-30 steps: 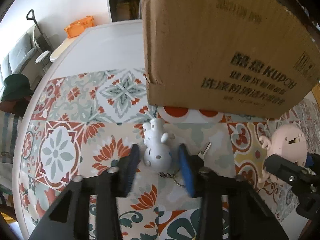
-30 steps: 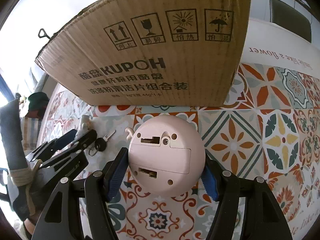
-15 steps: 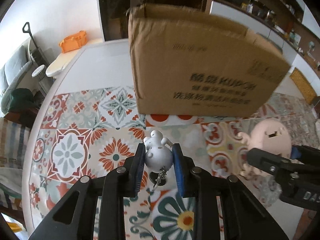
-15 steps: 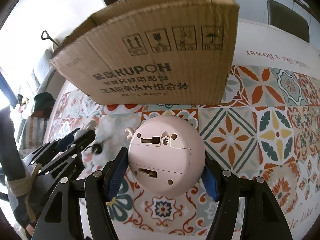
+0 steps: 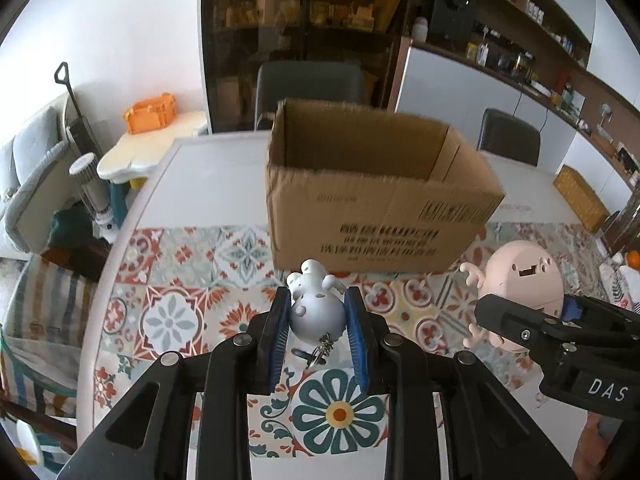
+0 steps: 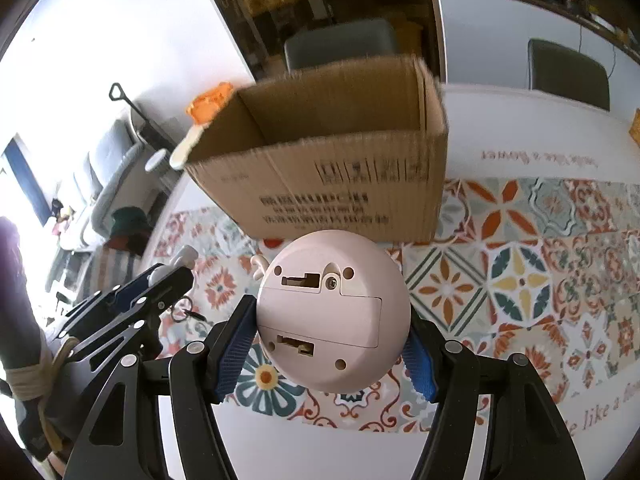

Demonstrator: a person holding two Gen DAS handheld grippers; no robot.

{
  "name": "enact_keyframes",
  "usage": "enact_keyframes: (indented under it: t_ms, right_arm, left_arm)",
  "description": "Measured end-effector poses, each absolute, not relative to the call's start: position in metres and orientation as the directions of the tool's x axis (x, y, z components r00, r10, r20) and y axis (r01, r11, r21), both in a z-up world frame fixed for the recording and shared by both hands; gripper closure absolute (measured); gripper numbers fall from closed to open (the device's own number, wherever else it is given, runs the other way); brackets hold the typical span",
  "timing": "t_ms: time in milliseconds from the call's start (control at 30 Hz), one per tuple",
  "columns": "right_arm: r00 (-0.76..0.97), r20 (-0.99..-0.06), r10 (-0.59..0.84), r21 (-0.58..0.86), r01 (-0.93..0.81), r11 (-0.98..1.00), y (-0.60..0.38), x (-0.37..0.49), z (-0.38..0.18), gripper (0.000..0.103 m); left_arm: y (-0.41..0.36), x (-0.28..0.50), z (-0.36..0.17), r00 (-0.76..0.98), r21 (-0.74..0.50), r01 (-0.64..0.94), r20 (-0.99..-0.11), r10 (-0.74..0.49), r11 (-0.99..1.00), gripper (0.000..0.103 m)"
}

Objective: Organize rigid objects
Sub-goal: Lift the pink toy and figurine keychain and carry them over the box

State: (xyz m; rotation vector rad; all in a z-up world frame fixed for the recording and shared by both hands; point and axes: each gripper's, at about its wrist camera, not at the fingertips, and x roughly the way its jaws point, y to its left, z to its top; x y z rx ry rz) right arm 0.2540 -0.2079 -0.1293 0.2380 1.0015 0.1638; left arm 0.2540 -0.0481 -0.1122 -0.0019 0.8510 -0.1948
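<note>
A white table (image 5: pixel 224 168) fills the middle of a living room, its near part covered by a mat (image 5: pixel 172 320) of patterned tiles in orange, teal and grey; dark chairs and shelving stand at the far side, and a low table with an orange bin (image 5: pixel 150 114) sits off to the far left. On the table stands an open cardboard box (image 5: pixel 376 216), top flaps out of the way, its printed side facing the cameras and its inside showing bare brown walls. The left gripper (image 5: pixel 318 320) is clamped on a small white spotted figurine (image 5: pixel 316 306), blue pads pressed to both sides of its body; a keyring with a key (image 5: pixel 316 354) dangles beneath it, clear of the mat. To the right, the right gripper (image 6: pixel 332 344) grips a round pale-pink toy (image 6: pixel 334 316), its flat underside with a screw and slots turned to that camera, the pads squeezing its sides. Both things hang above the mat, just near of the box and below its rim, the pink toy right of the figurine.
</note>
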Motion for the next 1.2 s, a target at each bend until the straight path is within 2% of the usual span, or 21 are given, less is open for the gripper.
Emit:
enact_keyframes:
  t_ms: [300,767,1200]
  right_arm:
    - [0.617,-0.752,0.233,0.264,-0.042,0.964,-0.216,0.241,-0.085,0.036]
    - [0.698,-0.687,0.200,0.231,-0.051,0.972,-0.216,0.275,-0.041,0.036]
    - [0.699,-0.694,0.173,0.195,-0.048,0.980,-0.225,0.331,-0.029,0.036]
  left_arm:
    - [-0.054,0.253,-0.073,0.702,-0.064,0.207,-0.686,-0.194,0.976,0.075]
    - [-0.064,0.288,-0.026,0.763,-0.049,0.250,-0.605,-0.227,0.967,0.075]
    - [-0.082,0.348,-0.024,0.739,-0.026,0.275,-0.634,-0.228,0.961,0.075]
